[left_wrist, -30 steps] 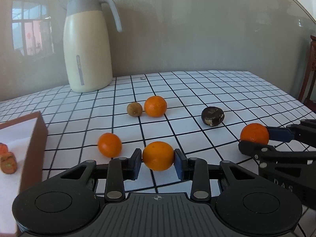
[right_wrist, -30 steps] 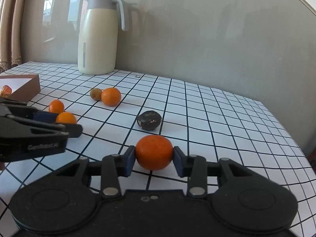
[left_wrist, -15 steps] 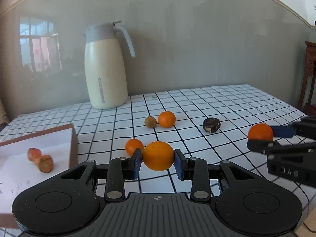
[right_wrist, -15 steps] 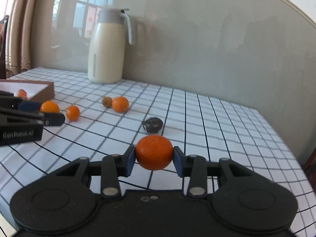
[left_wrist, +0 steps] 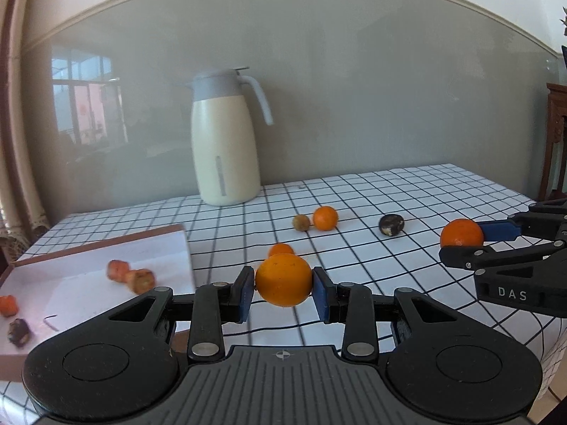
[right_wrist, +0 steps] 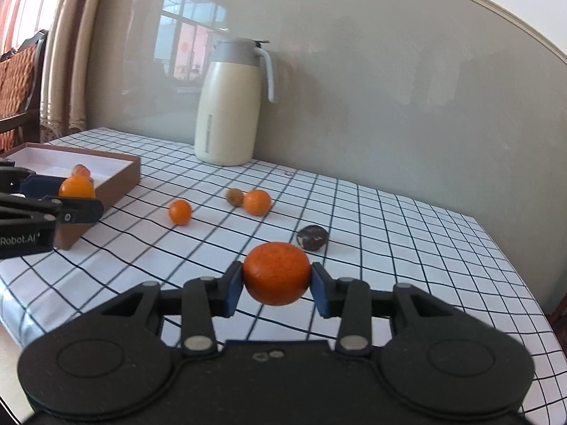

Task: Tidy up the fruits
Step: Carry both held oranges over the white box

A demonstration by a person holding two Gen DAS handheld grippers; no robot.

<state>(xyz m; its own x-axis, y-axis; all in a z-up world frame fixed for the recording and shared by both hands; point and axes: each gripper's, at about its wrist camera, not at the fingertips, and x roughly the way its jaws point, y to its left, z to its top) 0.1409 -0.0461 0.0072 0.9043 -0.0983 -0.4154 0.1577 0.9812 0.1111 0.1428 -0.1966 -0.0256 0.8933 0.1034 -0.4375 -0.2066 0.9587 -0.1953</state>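
My left gripper (left_wrist: 283, 292) is shut on a yellow-orange orange (left_wrist: 283, 279), held above the checked table near the right wall of the brown box (left_wrist: 92, 272). In the right wrist view that same gripper (right_wrist: 76, 194) and its orange (right_wrist: 76, 187) hang by the box (right_wrist: 120, 177). My right gripper (right_wrist: 276, 287) is shut on a deeper orange mandarin (right_wrist: 276, 272), which also shows in the left wrist view (left_wrist: 460, 232). Loose on the cloth lie a small orange (right_wrist: 180, 211), another orange (right_wrist: 257, 202), a brownish kiwi-like fruit (right_wrist: 234, 196) and a dark fruit (right_wrist: 312, 237).
A cream thermos jug (right_wrist: 230, 106) stands at the back by the wall. The box holds several small reddish fruits (left_wrist: 131, 276) and a dark one (left_wrist: 18, 331). A wooden chair (right_wrist: 21, 81) stands at far left; the table edge (right_wrist: 524, 283) falls away on the right.
Both grippers have lifted and pulled back from the table with their oranges. The left one has swung left, so the box now fills more of its view.
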